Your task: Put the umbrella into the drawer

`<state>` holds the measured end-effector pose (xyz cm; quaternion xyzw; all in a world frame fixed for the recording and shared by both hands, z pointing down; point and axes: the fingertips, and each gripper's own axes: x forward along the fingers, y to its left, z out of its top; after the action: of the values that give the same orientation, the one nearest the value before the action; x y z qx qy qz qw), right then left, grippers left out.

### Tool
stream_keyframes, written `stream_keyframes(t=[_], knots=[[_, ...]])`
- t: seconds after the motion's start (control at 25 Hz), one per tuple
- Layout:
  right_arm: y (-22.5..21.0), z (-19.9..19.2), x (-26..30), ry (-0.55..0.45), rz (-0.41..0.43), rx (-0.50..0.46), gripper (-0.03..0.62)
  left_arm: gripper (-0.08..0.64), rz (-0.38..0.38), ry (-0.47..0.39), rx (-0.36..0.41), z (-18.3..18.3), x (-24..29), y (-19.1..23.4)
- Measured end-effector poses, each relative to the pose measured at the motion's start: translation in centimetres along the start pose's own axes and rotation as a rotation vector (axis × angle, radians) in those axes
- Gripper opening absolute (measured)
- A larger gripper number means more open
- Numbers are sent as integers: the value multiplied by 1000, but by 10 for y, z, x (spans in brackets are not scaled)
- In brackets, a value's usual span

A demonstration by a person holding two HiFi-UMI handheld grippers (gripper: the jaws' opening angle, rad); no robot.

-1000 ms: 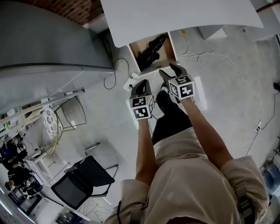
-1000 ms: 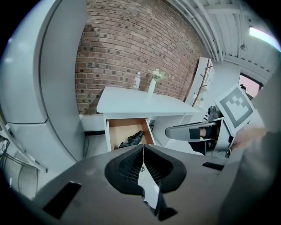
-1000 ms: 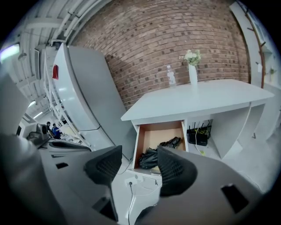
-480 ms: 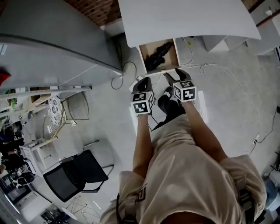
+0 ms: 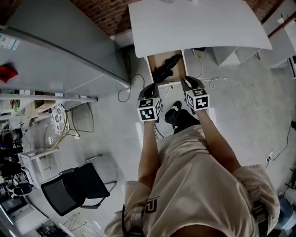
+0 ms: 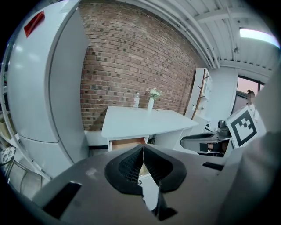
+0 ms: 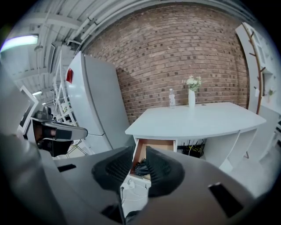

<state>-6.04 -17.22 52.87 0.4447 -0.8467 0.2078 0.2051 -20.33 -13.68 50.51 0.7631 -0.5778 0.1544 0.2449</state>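
Both claws sit closer to the drawer's near edge in the head view than a second ago, and the right one has narrowed.

Left claw (image 5: 150,88) (image 6: 142,147): held out on a straight forearm, angled downward, black ribbed pads together at the tips, nothing in them.
Right claw (image 5: 189,82) (image 7: 139,151): same pose, level with its partner, jaws closing with a gap between the pads; only the drawer shows through the gap.

Folded black umbrella (image 5: 166,68) (image 7: 141,168) lies inside the open brown wooden drawer (image 5: 156,59) (image 7: 153,144) (image 6: 127,143), diagonal, clear of both claws.

Drawer hangs pulled out under the near edge of the white curved tabletop (image 5: 199,23).

Left: tall white refrigerator (image 7: 94,101), its near corner close to the drawer's left side.
Far: red brick wall (image 5: 111,14).
Right: pale floor (image 5: 240,92) open, thin white cables trailing across it.
Near left: black mesh chair (image 5: 74,192), well apart from the arms.
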Motion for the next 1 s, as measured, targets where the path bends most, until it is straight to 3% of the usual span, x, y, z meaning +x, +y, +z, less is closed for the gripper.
stream_keyframes(t=[0.32,0.8,1.0], knots=[[12,-9,-25,-17,28,0,77,11,-35,18,18,-11,4,-30],[13,-40,-60,12,31,12,67,11,-45,39,46,-34,-9,-57],[16,-36,-70,0,55,12,67,11,-39,43,15,-40,-9,-60]])
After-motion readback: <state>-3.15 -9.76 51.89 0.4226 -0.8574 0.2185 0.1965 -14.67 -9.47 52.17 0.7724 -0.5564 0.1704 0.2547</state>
